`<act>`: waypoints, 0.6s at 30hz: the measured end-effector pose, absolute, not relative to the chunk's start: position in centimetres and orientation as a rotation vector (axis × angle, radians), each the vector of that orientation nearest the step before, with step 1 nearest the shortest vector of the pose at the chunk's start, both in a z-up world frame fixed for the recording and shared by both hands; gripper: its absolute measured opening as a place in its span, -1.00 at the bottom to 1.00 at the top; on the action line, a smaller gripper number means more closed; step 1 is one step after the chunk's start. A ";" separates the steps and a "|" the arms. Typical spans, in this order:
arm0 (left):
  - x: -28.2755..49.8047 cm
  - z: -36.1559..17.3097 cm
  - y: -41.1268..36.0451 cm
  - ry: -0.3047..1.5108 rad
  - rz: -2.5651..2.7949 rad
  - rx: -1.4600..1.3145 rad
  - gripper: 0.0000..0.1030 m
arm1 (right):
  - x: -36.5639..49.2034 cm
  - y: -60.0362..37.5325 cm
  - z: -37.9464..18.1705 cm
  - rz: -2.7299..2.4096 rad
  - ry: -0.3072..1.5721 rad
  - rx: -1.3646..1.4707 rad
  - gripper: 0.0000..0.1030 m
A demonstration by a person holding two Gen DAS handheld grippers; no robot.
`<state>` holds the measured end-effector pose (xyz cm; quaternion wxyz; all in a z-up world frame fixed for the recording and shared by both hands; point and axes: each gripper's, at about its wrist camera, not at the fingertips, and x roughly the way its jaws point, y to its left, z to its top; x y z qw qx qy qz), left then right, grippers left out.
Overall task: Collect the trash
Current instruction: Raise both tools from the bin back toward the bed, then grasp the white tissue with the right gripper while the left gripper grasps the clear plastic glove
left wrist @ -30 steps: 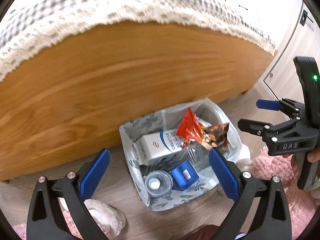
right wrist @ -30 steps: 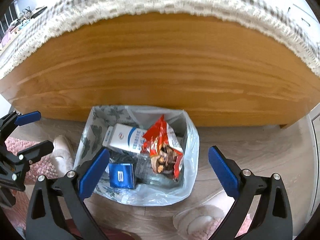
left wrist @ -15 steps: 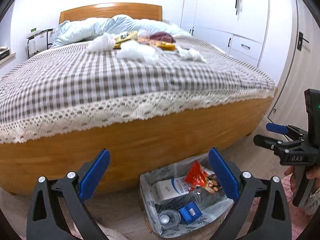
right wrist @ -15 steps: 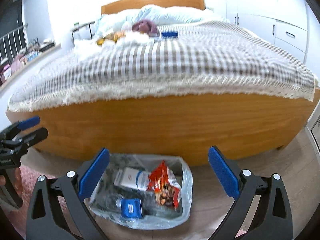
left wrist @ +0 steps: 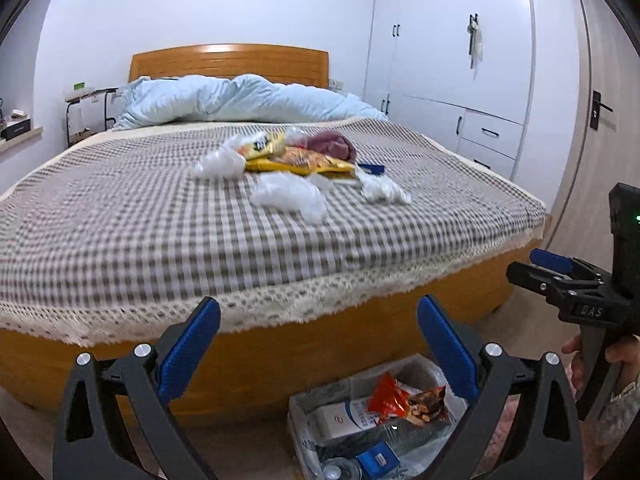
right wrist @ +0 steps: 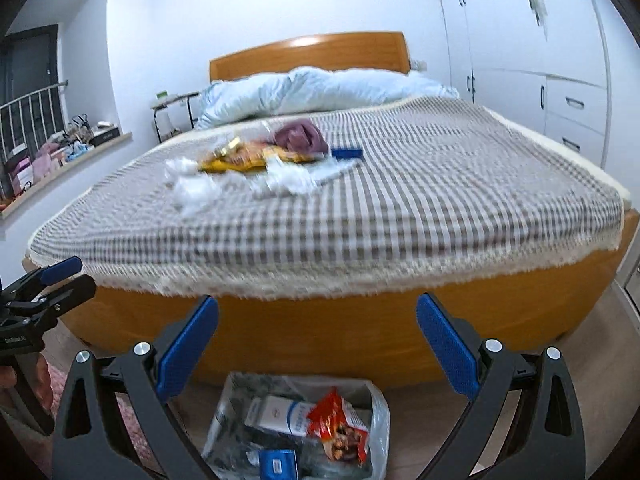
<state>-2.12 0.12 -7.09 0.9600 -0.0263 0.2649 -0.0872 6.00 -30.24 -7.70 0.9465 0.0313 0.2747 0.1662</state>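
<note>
Both claws are empty and wide open. The left claw and the right claw are held side by side at the foot of the bed, with nothing between the blue pads.

The trash that is left lies on the checked bedspread, around the middle of the bed and nearer to the headboard than to the foot edge. There is a yellow snack bag, several lumps of crumpled white plastic, and a small blue pack toward the right side of the pile. A purple cloth lies against the pile; I cannot tell whether it is trash.

The bin, lined with a clear bag, stands on the floor against the foot board, and it already holds a carton, a red wrapper and a blue box.

I judge the next step is to reach over the foot edge to the pile. It seems best to take the nearest white lump first, closing on its bulk and not on a loose corner, because thin film slips and tears easily. The claw should come down flat, so the pads do not catch the bedspread or its lace fringe. The pieces overlap, so lifting one may drag another.

The light blue duvet is behind the pile and does not block it. The wardrobe stands well apart on the right.
</note>
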 end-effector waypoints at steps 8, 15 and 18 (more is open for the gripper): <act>-0.3 -3.5 0.5 0.452 -0.145 -0.045 0.86 | 6.8 -28.7 -4.3 0.371 0.432 0.059 0.85; 2.2 0.4 1.3 0.373 -0.128 -0.053 0.86 | 9.4 -27.1 -0.1 0.388 0.309 0.016 0.85; 3.7 2.2 1.6 0.348 -0.130 -0.059 0.86 | 10.8 -26.4 1.8 0.382 0.263 -0.022 0.85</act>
